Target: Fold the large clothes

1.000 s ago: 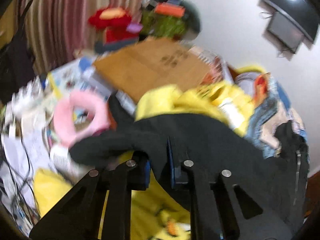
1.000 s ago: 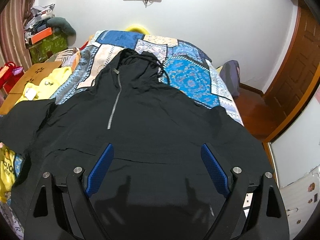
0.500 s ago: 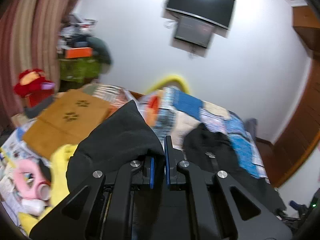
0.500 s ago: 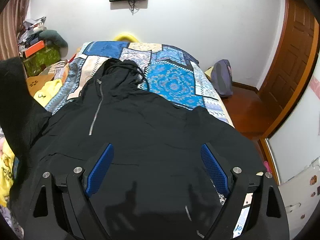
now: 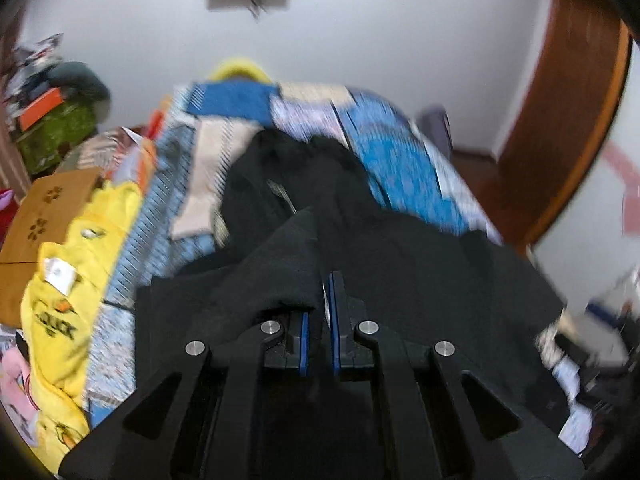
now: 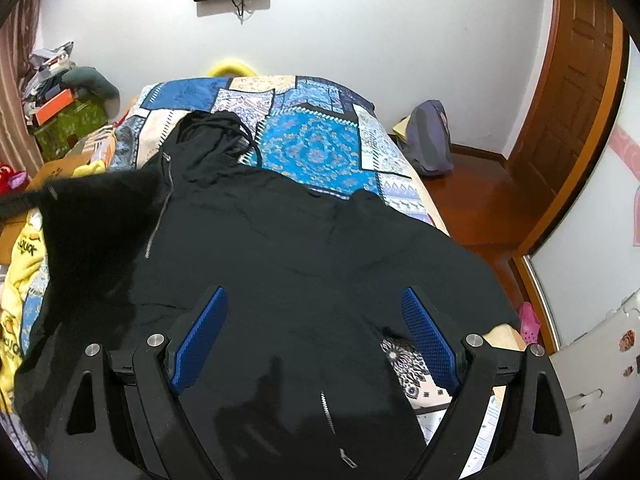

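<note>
Black hoodie (image 6: 280, 264) spread front-up on bed (image 6: 320, 140). My left hand-held gripper (image 5: 320, 320) pinches its sleeve (image 5: 276, 264), lifted over body. My right hand-held gripper (image 6: 316, 332) hovers agape, empty. Best lay sleeve flat across chest, keep cuff taut, avoid bunching.

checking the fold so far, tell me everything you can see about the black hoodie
The black hoodie lies front up on the patterned bedspread, hood toward the wall, with a drawstring and a short metal zipper at the neck. The fabric looks thin, matte and creased. The left gripper is shut on one sleeve, lifted over the body. The right gripper hangs open above.
</note>
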Demonstrator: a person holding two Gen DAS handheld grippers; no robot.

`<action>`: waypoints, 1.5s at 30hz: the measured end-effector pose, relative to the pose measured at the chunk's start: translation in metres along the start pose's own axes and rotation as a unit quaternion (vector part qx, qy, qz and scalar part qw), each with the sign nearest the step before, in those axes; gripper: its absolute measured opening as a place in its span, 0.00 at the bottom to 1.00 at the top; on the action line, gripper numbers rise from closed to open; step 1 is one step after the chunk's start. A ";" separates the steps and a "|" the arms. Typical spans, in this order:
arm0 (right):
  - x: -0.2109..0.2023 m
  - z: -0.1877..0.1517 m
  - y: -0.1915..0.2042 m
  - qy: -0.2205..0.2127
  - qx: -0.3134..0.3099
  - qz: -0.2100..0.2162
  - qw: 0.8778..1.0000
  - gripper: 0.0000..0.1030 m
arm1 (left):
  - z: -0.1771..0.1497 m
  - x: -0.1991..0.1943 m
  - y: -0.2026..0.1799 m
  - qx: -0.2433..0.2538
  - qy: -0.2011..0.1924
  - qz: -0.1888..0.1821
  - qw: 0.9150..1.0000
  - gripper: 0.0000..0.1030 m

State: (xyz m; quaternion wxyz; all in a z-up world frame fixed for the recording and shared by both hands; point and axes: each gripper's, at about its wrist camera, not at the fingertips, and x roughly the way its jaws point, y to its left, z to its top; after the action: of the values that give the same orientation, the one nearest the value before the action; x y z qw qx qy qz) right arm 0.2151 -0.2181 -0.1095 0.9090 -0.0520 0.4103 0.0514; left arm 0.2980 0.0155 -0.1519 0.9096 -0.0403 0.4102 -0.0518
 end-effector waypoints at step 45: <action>0.042 -0.014 0.251 0.032 -0.356 0.093 0.929 0.82 | -0.124 -0.059 0.159 -0.102 0.062 0.095 0.988 0.76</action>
State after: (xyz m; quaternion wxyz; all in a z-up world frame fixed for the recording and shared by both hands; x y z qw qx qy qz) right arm 0.1986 0.0303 -0.1636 0.8084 -0.3358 0.3967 0.2764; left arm 0.1759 0.1769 -0.2082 0.8743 -0.0901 0.4712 0.0746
